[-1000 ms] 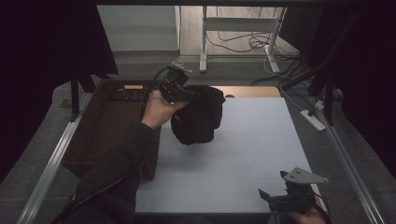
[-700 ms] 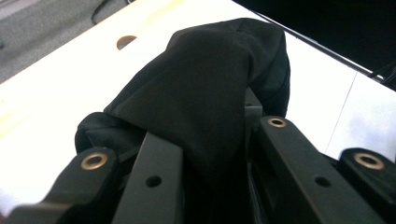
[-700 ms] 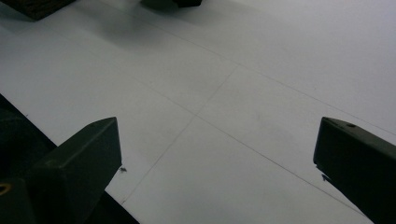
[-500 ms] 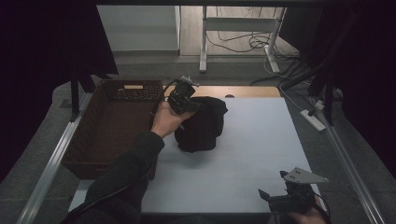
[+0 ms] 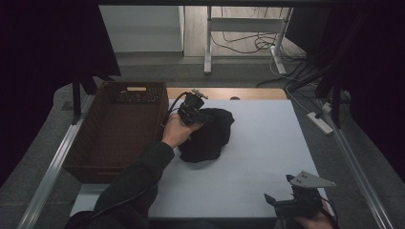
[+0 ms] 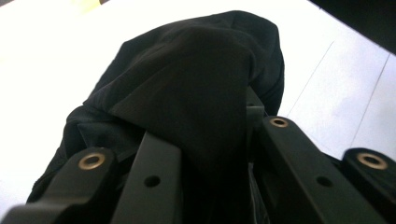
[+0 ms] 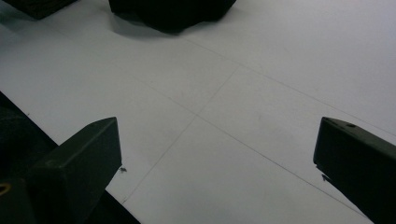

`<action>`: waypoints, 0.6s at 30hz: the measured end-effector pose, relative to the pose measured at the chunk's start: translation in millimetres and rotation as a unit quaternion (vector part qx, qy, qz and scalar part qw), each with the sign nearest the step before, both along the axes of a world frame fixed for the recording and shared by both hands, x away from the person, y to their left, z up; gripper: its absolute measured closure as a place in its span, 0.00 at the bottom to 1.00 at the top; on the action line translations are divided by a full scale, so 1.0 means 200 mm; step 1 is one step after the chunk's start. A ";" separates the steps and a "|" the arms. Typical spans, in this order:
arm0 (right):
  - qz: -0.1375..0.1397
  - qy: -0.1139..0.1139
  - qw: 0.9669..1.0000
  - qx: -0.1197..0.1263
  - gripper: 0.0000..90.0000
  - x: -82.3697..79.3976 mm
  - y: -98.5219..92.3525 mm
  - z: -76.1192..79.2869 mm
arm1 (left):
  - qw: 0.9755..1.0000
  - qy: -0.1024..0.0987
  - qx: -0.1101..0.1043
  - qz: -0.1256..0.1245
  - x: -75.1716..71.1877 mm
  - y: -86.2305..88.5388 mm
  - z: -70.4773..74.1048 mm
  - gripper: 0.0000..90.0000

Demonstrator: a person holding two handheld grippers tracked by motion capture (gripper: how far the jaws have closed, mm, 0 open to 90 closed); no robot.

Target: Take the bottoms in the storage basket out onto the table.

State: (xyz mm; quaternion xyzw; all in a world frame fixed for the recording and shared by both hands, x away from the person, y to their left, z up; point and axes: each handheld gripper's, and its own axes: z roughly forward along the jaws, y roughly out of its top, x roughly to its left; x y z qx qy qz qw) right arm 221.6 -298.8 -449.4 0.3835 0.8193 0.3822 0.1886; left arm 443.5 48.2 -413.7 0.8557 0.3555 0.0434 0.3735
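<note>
A crumpled black garment (image 5: 210, 138) lies on the white table top (image 5: 260, 157), just right of the basket. My left gripper (image 5: 198, 116) sits at the garment's upper left edge, held by a hand in a dark sleeve. In the left gripper view a fold of the black garment (image 6: 196, 84) is pinched between the jaws, so the left gripper (image 6: 219, 140) is shut on it. My right gripper (image 5: 278, 189) rests near the table's front right corner. Its jaws stand wide apart over bare table, and the right gripper (image 7: 215, 154) holds nothing. The garment (image 7: 173, 9) shows far off.
A brown woven basket (image 5: 86, 136) stands at the table's left side, its corner (image 7: 37, 4) seen far off too. A wooden strip (image 5: 248, 93) runs along the table's far edge. Metal frame legs and cables lie on the floor beyond.
The left hand has carried the garment rightward and down from the basket's edge onto the white table top. The right gripper has not moved.
</note>
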 end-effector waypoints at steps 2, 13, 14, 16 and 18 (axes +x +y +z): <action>0.000 0.000 1.000 -0.001 0.02 0.00 0.00 0.00 | 1.000 0.008 -0.004 -0.001 0.00 0.00 -0.03 0.85; 0.003 0.001 1.000 -0.001 0.02 0.00 0.00 0.00 | 1.000 0.011 0.021 0.003 0.02 -0.02 -0.20 0.85; 0.003 0.001 1.000 -0.001 0.01 0.00 0.00 0.00 | 1.000 0.014 0.021 0.005 0.02 -0.02 -0.22 0.84; 0.003 0.001 1.000 0.000 0.01 0.01 0.00 0.00 | 1.000 0.010 0.025 0.009 0.02 -0.02 -0.25 0.84; 0.003 0.001 1.000 0.000 0.02 0.01 0.00 0.00 | 0.999 0.009 0.029 0.009 0.02 -0.02 -0.28 0.84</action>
